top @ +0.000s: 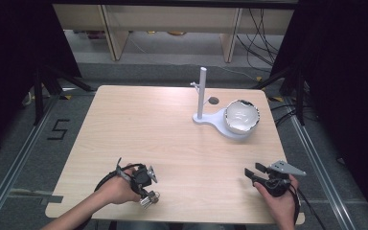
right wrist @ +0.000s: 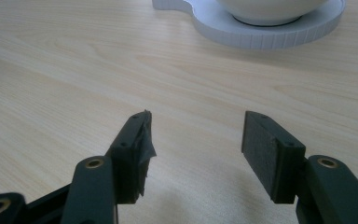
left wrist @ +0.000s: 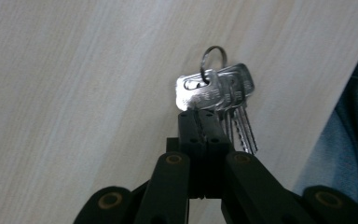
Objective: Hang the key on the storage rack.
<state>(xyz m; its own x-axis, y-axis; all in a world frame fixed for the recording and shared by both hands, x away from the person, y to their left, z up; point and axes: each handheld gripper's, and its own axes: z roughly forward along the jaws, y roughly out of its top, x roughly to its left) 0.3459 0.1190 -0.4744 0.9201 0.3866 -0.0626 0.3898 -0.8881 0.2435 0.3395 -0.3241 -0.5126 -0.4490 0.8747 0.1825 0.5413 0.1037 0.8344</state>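
The wooden table (top: 172,129) fills the frame's centre. Upper right, a white stand (top: 215,120) carries a bowl (top: 242,116). At lower right my right gripper (top: 250,172) gapes wide, holding nothing. At lower left my left gripper (top: 146,191) pinches a bunch of keys (left wrist: 219,91).
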